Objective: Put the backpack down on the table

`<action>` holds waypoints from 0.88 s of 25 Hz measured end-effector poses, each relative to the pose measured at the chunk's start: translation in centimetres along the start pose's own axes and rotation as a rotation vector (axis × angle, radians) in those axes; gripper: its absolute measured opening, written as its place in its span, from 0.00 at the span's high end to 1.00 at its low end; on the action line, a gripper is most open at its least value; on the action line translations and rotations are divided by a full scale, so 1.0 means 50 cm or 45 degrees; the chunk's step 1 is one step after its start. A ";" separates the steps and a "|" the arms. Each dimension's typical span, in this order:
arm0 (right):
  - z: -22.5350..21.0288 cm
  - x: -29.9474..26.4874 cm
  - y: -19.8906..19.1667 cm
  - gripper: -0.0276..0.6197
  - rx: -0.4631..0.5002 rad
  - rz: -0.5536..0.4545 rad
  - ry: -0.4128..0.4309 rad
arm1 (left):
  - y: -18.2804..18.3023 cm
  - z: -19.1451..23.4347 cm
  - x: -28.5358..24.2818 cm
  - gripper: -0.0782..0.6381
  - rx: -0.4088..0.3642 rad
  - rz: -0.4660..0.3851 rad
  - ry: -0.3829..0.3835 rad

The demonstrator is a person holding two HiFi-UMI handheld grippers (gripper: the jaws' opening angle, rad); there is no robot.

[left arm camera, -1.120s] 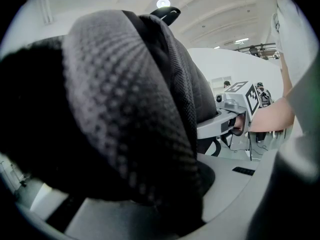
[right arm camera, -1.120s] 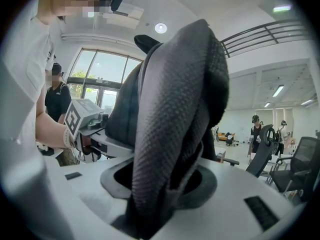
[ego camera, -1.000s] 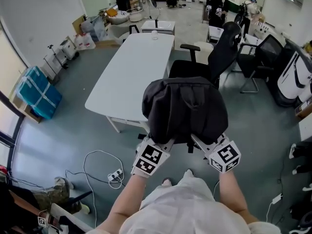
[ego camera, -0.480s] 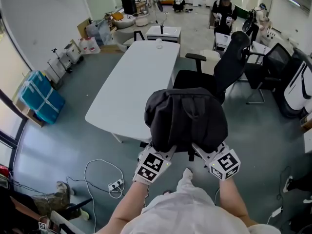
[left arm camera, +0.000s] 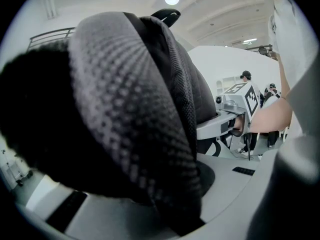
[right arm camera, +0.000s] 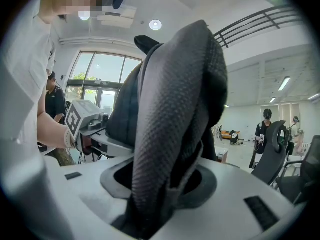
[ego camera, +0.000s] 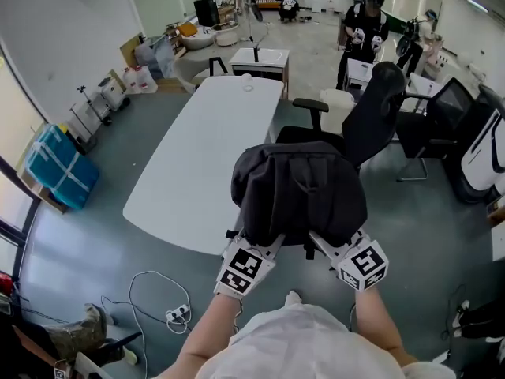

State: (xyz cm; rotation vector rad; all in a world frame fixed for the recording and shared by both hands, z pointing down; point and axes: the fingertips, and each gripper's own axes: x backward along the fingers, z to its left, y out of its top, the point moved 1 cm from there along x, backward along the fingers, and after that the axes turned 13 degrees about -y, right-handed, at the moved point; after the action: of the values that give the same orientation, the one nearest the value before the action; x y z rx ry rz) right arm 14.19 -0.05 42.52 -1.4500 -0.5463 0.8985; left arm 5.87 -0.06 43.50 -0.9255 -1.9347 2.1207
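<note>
A black backpack (ego camera: 298,192) hangs in the air between my two grippers, in front of the person's body and just off the near right corner of the long white table (ego camera: 201,148). My left gripper (ego camera: 264,247) is shut on the backpack's padded mesh strap (left arm camera: 145,134), which fills the left gripper view. My right gripper (ego camera: 323,245) is shut on the other mesh strap (right arm camera: 170,129), which runs down between its jaws. The fingertips are hidden under the bag in the head view.
A black office chair (ego camera: 363,121) stands right of the table, behind the backpack. A power strip with cables (ego camera: 170,306) lies on the floor at lower left. Blue boxes (ego camera: 59,168) sit by the left wall. A person (ego camera: 364,22) stands at the far end of the room.
Both grippers have carried the backpack forward toward the table; the table's near corner now lies closer beside and under the bag. The grip on the straps is unchanged.
</note>
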 end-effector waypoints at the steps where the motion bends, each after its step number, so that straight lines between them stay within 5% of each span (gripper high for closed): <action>1: -0.015 -0.010 0.001 0.68 0.003 -0.004 0.007 | 0.005 0.011 -0.013 0.78 -0.001 -0.001 0.006; 13: -0.137 -0.102 0.007 0.68 0.007 -0.026 0.061 | 0.042 0.109 -0.114 0.78 0.016 -0.001 0.064; 22: -0.197 -0.257 0.014 0.68 -0.005 -0.010 0.075 | 0.040 0.268 -0.161 0.78 0.033 0.005 0.070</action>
State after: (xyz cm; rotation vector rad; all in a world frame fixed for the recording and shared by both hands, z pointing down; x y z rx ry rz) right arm 14.40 -16.23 43.49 -1.4726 -0.5102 0.8465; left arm 6.10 -15.79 44.35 -0.9732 -1.8770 2.0942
